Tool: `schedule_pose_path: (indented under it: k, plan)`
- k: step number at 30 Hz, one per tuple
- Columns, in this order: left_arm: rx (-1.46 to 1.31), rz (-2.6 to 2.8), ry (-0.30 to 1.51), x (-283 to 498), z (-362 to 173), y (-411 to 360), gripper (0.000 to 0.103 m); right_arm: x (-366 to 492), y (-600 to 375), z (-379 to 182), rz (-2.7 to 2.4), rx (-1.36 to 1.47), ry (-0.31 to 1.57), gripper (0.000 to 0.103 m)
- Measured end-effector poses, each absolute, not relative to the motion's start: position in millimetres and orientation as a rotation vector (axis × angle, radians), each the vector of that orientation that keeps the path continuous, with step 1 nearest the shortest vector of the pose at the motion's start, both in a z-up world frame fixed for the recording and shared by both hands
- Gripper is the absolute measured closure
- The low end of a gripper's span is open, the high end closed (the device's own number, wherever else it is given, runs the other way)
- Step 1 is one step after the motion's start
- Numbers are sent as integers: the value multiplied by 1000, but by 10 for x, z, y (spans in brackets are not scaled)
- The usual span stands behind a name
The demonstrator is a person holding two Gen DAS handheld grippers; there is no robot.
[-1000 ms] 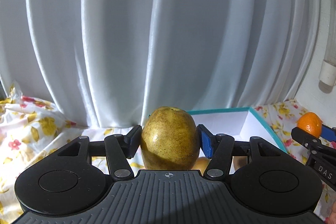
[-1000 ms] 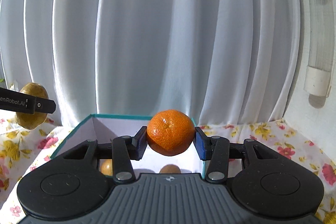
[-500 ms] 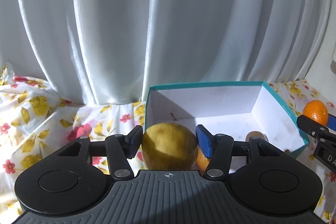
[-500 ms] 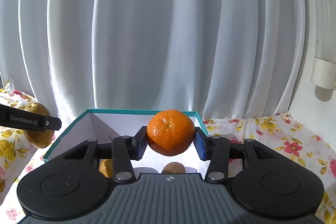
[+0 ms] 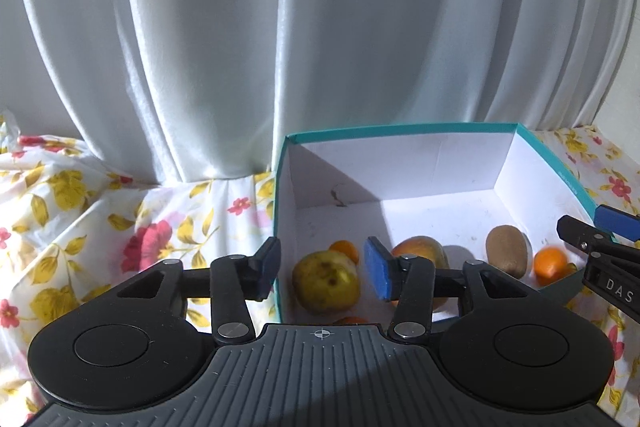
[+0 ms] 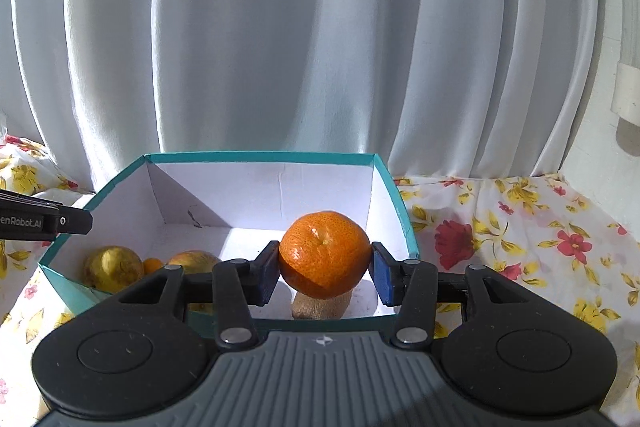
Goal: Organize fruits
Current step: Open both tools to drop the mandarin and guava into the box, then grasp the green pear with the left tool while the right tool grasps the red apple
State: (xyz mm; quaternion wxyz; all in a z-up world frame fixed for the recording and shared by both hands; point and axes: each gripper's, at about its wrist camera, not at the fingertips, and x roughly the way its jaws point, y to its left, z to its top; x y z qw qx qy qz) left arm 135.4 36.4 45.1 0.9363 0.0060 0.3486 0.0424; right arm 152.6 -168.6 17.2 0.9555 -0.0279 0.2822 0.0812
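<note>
Left gripper (image 5: 322, 269) above near left corner of box (image 5: 400, 129), jaws apart, nothing between them. Pear (image 5: 326, 281) lies on box floor just below, not touching pads. Inside box too: apple (image 5: 420, 251) beside pear, kiwi (image 5: 506, 255) right of apple. Right gripper (image 6: 325, 271) over right side of box, jaws clamped on orange (image 6: 325, 253), held above kiwi. Box sits on flowered cloth (image 6: 500, 227), curtain (image 6: 320, 47) behind box.
</note>
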Motion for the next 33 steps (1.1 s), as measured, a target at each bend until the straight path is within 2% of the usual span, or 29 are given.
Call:
schedule_pose_path:
  k: [3,5,7,13,18,20,22,27,33]
  plan:
    - [-6,71,692,1290,487,399,45,1510,-1724,180,150,-50,557,55]
    - [-3,66,681,1237,510,405,39,1465,-1756,213,139,-45,534,47]
    - [11,69,674,1189,521,391,38,1408,-1788,239,126,-39,518,42]
    - [21,69,671,1006,501,378,29,1205,-1841,230,124,-8,533,36]
    - [44,64,666,751,434,371,26,956,-1798,231,145,-16,522,17]
    - [42,55,672,649,400,369,26,827,-1771,238,159,-20,503,13]
    - [38,45,672,519,355,368,25,710,-1739,234,165,-25,481,3]
    - [44,27,673,250,249,348,24,439,-1690,201,167,-53,431,0]
    - [39,-21,683,-4,141,287,24,253,-1711,125,186,-26,482,0]
